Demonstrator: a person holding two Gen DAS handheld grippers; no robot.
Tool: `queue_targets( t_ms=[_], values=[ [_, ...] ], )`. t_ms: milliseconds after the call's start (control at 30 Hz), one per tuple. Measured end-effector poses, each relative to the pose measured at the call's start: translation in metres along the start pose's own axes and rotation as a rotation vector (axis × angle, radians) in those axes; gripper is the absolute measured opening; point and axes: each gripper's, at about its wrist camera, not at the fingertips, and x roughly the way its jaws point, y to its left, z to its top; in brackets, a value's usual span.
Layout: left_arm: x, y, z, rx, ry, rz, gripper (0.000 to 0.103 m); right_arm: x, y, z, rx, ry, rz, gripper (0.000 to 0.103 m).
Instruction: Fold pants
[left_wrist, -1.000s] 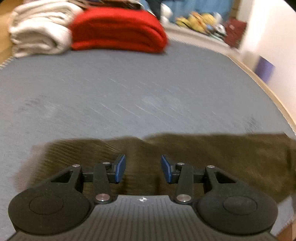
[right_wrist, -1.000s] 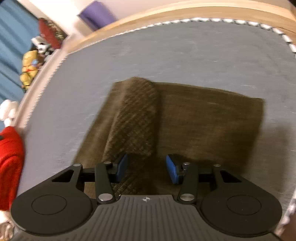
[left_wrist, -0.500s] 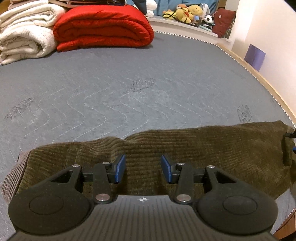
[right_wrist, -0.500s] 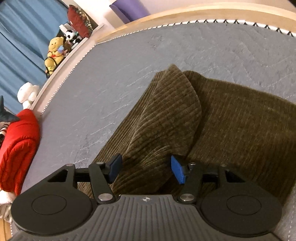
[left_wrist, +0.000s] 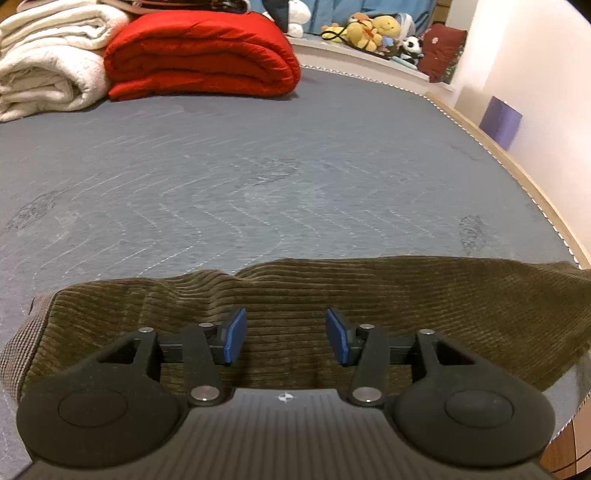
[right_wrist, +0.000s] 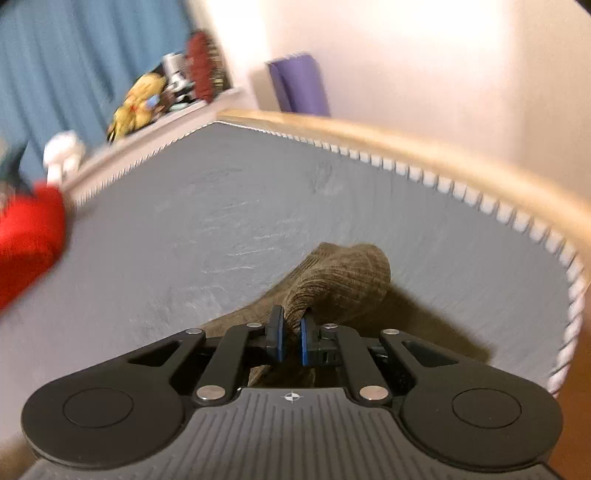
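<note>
One pair of olive corduroy pants (left_wrist: 369, 295) lies on the grey mattress (left_wrist: 258, 184), at the edge nearest both cameras. Left gripper (left_wrist: 284, 341) hovers over it, jaws opening, nothing between. Right gripper (right_wrist: 291, 339) is closing, pinching a raised fold. Judged soft, limp, medium-weight; best taken at hems or fold edges.

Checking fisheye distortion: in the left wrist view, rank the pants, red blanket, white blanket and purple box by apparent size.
1. Pants, though nearest the camera.
2. Red blanket.
3. White blanket, cut off by the frame, so unsure against the red.
4. Purple box.
</note>
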Motion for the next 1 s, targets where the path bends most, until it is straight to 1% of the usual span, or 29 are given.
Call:
queue_targets(
  t_ms=[33, 67, 100, 133, 167, 233, 300, 400, 467, 533, 633, 667, 700, 733, 767, 867, 933, 1000],
  values=[
    [0.0, -0.003, -0.001, 0.007, 0.002, -0.006, 0.055, -0.003, -0.002, -0.002, -0.006, -0.001, -0.042, 0.019],
    [0.0, -0.004, -0.001, 0.011, 0.005, -0.01, 0.055, -0.003, -0.007, -0.003, 0.002, 0.004, -0.091, 0.032],
    [0.0, -0.005, -0.001, 0.011, 0.008, -0.015, 0.055, -0.001, -0.015, -0.004, 0.022, 0.011, -0.142, 0.039],
    [0.0, -0.005, -0.001, 0.007, 0.01, -0.019, 0.056, 0.003, -0.025, -0.002, 0.054, 0.021, -0.18, 0.051],
    [0.0, -0.004, -0.001, 0.003, 0.011, -0.021, 0.056, 0.008, -0.036, -0.002, 0.093, 0.031, -0.208, 0.054],
    [-0.001, -0.002, -0.001, -0.002, 0.012, -0.021, 0.056, 0.02, -0.06, -0.004, 0.194, 0.063, -0.226, 0.054],
    [-0.001, 0.001, -0.001, -0.012, 0.015, -0.025, 0.056, 0.034, -0.075, -0.011, 0.26, 0.123, -0.201, 0.054],
    [0.001, 0.001, -0.002, -0.003, 0.036, -0.049, 0.056, 0.059, -0.076, -0.023, 0.301, 0.225, -0.168, 0.056],
    [0.004, -0.007, -0.006, 0.047, 0.062, -0.099, 0.056, 0.073, -0.072, -0.028, 0.302, 0.268, -0.177, 0.057],
    [0.007, -0.022, -0.014, 0.122, 0.096, -0.172, 0.056, 0.081, -0.07, -0.034, 0.296, 0.294, -0.199, 0.057],
    [0.011, -0.05, -0.029, 0.253, 0.134, -0.274, 0.056, 0.089, -0.073, -0.04, 0.284, 0.318, -0.241, 0.053],
    [0.012, -0.059, -0.034, 0.292, 0.141, -0.297, 0.056, 0.09, -0.073, -0.042, 0.28, 0.314, -0.247, 0.044],
    [0.014, -0.066, -0.038, 0.321, 0.149, -0.314, 0.056, 0.088, -0.073, -0.043, 0.274, 0.305, -0.237, 0.026],
    [0.017, -0.072, -0.043, 0.341, 0.161, -0.33, 0.056, 0.088, -0.071, -0.043, 0.261, 0.296, -0.226, 0.017],
    [0.021, -0.076, -0.045, 0.352, 0.175, -0.342, 0.056, 0.087, -0.07, -0.043, 0.244, 0.28, -0.221, 0.012],
    [0.034, -0.086, -0.052, 0.389, 0.207, -0.352, 0.056, 0.079, -0.07, -0.037, 0.218, 0.209, -0.228, 0.01],
    [0.044, -0.091, -0.058, 0.427, 0.229, -0.335, 0.056, 0.072, -0.075, -0.028, 0.227, 0.158, -0.214, 0.009],
    [0.056, -0.093, -0.065, 0.461, 0.262, -0.319, 0.056, 0.07, -0.08, -0.023, 0.244, 0.14, -0.196, 0.009]
  ],
)
